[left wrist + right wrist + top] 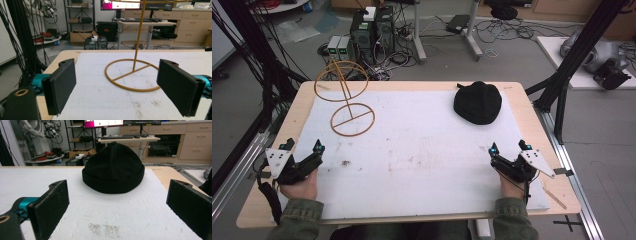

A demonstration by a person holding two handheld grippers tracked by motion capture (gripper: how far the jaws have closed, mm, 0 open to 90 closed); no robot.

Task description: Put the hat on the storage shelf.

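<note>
A black round cap [478, 102] lies at the back right of the white foam sheet [422, 150]; in the right gripper view the cap [113, 168] sits straight ahead. A tan wire stand [346, 95] with a ring base and an upper hoop rises at the back left; its ring base [132, 75] lies ahead in the left gripper view. My left gripper [303, 146] rests near the front left, open and empty. Near the front right my right gripper [509, 146] is open too, with nothing between its jaws.
The wooden table [517, 86] carries the foam sheet, with small dirt marks [346, 163] near the left hand. Black frame posts [572, 55] stand at the right; computers and cables [372, 30] lie on the floor behind the table.
</note>
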